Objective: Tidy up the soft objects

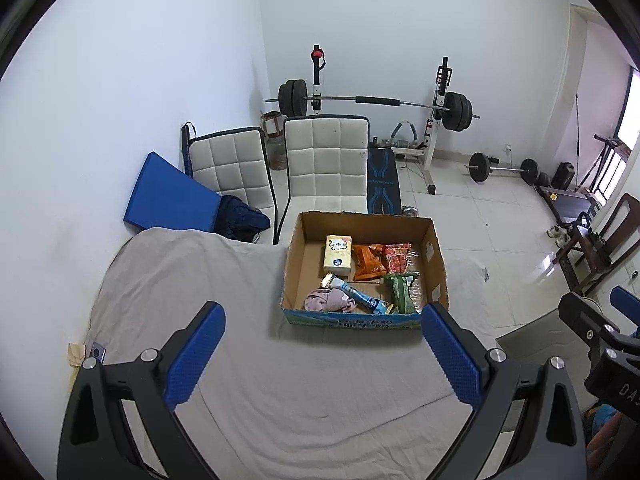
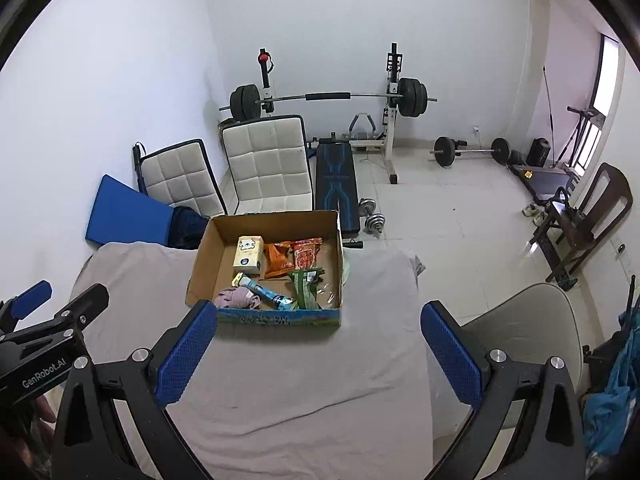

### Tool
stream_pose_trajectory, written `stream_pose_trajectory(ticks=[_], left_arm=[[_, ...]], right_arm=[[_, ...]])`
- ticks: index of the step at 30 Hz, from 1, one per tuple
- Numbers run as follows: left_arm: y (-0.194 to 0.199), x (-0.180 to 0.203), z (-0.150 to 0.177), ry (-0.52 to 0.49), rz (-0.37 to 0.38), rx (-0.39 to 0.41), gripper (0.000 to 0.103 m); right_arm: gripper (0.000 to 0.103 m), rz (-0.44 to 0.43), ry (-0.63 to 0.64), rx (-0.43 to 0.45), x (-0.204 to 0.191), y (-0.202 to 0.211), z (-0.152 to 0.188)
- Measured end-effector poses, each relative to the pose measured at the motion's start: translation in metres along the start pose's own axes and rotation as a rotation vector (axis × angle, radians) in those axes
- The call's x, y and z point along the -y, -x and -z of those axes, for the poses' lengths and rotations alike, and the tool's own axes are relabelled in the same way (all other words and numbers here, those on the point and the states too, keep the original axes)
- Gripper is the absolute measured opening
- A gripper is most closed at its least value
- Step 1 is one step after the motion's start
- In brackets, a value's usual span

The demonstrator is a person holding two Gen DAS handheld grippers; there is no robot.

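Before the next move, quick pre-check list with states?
1. Left gripper open and holding nothing: ok.
2. Right gripper open and holding nothing: ok.
3. Cardboard box upright on the grey cloth, open top: ok.
4. Soft items already in the box: pink cloth, tissue pack, snack packets: ok.
5. No loose items on the visible cloth outside the box: ok.
6. Whether the task is finished or something remains out of view: cannot tell.

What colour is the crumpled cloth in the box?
Dusty pink cloth; clearest in the left wrist view, near the box's front.
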State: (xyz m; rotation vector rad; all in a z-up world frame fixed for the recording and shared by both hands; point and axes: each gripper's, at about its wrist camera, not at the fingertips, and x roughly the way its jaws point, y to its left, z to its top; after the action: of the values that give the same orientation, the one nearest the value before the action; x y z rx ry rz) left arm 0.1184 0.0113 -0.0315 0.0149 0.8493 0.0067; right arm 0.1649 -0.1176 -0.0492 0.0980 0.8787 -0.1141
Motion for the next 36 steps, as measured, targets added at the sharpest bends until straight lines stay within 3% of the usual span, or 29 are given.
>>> stream_pose_trajectory(ticks=[36], left_arm=[[-0.001, -0.005, -0.006, -0.014, 0.016, -0.006, 0.101]], right_arm=[[0.103, 0.038, 0.033, -0.001, -0.009, -0.011, -0.005]])
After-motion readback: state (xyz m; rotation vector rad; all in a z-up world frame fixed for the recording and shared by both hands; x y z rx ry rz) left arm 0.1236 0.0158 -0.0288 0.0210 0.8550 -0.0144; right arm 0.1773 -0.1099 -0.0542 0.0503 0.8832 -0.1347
